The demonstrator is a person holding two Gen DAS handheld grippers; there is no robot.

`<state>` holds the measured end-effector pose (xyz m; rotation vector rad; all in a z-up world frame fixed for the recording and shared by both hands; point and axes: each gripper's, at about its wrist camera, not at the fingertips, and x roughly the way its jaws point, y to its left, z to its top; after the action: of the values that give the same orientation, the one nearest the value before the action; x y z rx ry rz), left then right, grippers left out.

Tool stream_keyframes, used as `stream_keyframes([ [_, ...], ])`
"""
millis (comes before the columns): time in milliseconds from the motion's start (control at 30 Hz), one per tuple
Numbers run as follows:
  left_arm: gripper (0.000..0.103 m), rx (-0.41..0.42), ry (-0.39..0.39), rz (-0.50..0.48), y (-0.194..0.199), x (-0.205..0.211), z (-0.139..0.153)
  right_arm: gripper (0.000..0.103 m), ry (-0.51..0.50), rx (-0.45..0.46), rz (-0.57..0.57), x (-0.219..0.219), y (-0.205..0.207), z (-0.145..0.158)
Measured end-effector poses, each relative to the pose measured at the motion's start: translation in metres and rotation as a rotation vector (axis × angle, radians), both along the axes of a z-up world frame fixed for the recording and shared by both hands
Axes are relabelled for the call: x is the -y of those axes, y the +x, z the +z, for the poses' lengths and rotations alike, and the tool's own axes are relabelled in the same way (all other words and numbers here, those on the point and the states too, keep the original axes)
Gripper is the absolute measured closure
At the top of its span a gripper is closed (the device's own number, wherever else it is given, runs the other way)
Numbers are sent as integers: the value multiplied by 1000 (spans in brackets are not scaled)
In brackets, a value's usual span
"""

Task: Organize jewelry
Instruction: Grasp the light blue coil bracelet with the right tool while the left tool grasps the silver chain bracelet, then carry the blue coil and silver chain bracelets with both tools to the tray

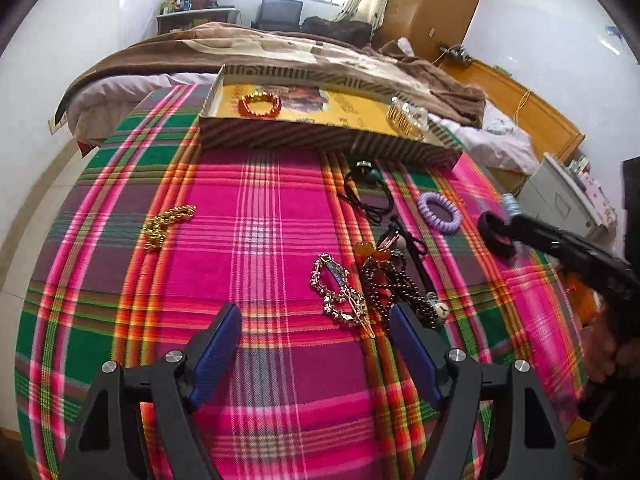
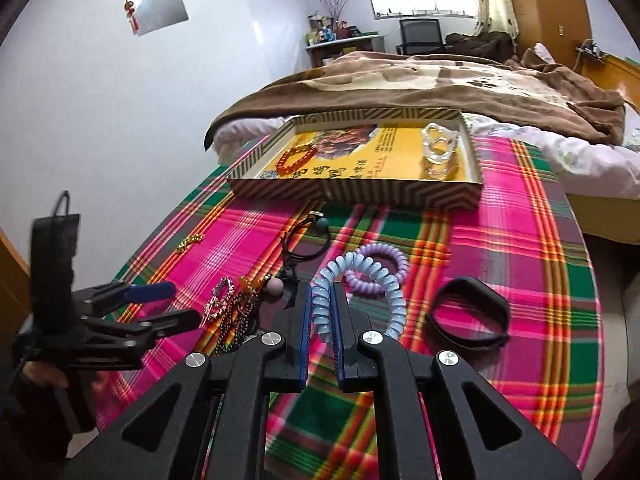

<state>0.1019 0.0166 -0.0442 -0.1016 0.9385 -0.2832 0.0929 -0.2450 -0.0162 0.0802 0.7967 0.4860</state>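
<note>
A shallow striped box (image 1: pixel 320 138) (image 2: pixel 360 194) at the far side of the plaid cloth holds an orange bead bracelet (image 1: pixel 259 105) (image 2: pixel 296 159) and a clear hair claw (image 1: pixel 408 116) (image 2: pixel 440 152). My left gripper (image 1: pixel 316 332) is open and empty, just short of a silver chain clip (image 1: pixel 338 294) and dark bead strands (image 1: pixel 396 284). My right gripper (image 2: pixel 322 300) is shut on a light blue coil hair tie (image 2: pixel 352 292), held above the cloth. It shows at the right edge of the left wrist view (image 1: pixel 512 204).
A purple coil tie (image 1: pixel 440 212) (image 2: pixel 380 264), a black band (image 2: pixel 468 312), a black cord with a green bead (image 1: pixel 364 184) (image 2: pixel 308 236) and a gold chain (image 1: pixel 166 226) (image 2: pixel 191 242) lie on the cloth. A bed with a brown blanket (image 2: pixel 440 80) lies beyond.
</note>
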Motion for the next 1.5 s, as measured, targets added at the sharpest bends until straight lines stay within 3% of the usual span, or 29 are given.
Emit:
stream_keyframes([
  [133, 27, 21, 115, 51, 6, 5, -2, 94, 17, 6, -13, 8, -4, 2],
  [300, 27, 1, 149, 69, 13, 6, -4, 93, 35, 5, -23, 12, -4, 1],
  [533, 27, 14, 208, 17, 24, 23, -6, 94, 47, 9, -34, 17, -5, 1],
  [733, 30, 25, 218, 22, 27, 22, -6, 93, 45, 7, -39, 20, -5, 0],
  [800, 54, 34, 217, 20, 27, 23, -4, 94, 48, 4, -37, 19, -5, 0],
  [867, 67, 39, 222, 8, 27, 24, -3, 94, 50, 3, -35, 18, -4, -1],
  [1200, 68, 49, 194, 3, 25, 19, 2, 94, 47, 3, -40, 16, -4, 2],
  [1500, 68, 108, 164, 14, 22, 8, 30, 94, 39, 33, -56, 18, -2, 16],
])
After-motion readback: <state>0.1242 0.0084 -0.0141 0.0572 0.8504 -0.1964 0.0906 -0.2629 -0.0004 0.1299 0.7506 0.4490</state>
